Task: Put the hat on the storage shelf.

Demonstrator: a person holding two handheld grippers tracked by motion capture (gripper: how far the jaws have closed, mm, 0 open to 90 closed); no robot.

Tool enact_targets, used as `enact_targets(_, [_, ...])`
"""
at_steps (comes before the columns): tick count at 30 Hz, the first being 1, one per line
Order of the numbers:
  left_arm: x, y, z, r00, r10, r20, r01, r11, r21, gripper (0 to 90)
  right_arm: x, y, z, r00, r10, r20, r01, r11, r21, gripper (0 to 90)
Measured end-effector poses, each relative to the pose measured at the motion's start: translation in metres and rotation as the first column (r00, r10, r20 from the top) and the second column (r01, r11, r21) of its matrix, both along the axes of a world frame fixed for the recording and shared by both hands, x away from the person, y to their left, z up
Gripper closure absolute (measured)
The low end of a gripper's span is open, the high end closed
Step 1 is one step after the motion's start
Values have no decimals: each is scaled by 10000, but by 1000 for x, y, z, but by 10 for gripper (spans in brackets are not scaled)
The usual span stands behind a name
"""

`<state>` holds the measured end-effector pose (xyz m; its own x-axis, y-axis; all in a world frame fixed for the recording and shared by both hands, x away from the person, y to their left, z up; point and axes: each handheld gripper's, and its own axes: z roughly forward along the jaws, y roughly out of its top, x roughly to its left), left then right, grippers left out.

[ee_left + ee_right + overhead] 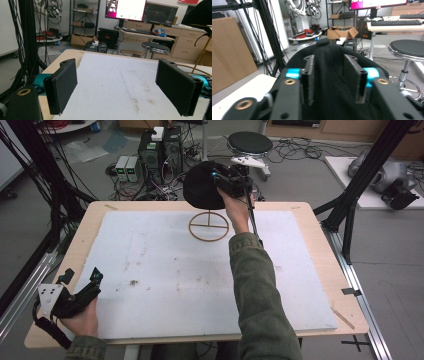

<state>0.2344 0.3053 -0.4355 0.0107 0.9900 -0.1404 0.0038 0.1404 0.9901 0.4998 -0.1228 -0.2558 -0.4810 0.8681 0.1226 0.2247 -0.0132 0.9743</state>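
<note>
A white foam mat (165, 270) covers the wooden table (320, 225). The black cap (200, 185) is pinched by the right gripper (225, 177) above the wire hat stand (209, 226). The left gripper (82, 282) is held wide apart, empty, at the near-left corner.

So the mat (165, 270) lay flat on the counter (320, 240), covering most of it. The round stand (209, 226) sat on the mat near the far edge, a bit right of centre, with the hat (200, 185) up on top of it. Right tongs (231, 181) were at the hat's right side, pinching its fabric. Left tongs (82, 279) rested way back at the near left corner, well apart from the stand, jaws spread. A stool (250, 142) stood on the floor behind the counter.
</note>
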Motion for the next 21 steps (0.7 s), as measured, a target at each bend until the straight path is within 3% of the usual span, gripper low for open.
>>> enact_targets(9, [0, 0, 0, 10000, 40, -17, -40, 10000, -33, 179, -5, -8, 5, 9998, 178, -17, -178, 9998, 27, 365])
enact_targets(17, [0, -5, 2, 10000, -78, 41, 78, 9999, 68, 179, -17, -15, 15, 9997, 127, 206, -121, 9994, -311, 288])
enact_targets(21, [1, -6, 3, 9999, -91, 74, 91, 9999, 80, 180, -28, -21, 19, 9998, 179, 32, -176, 9979, -626, 244])
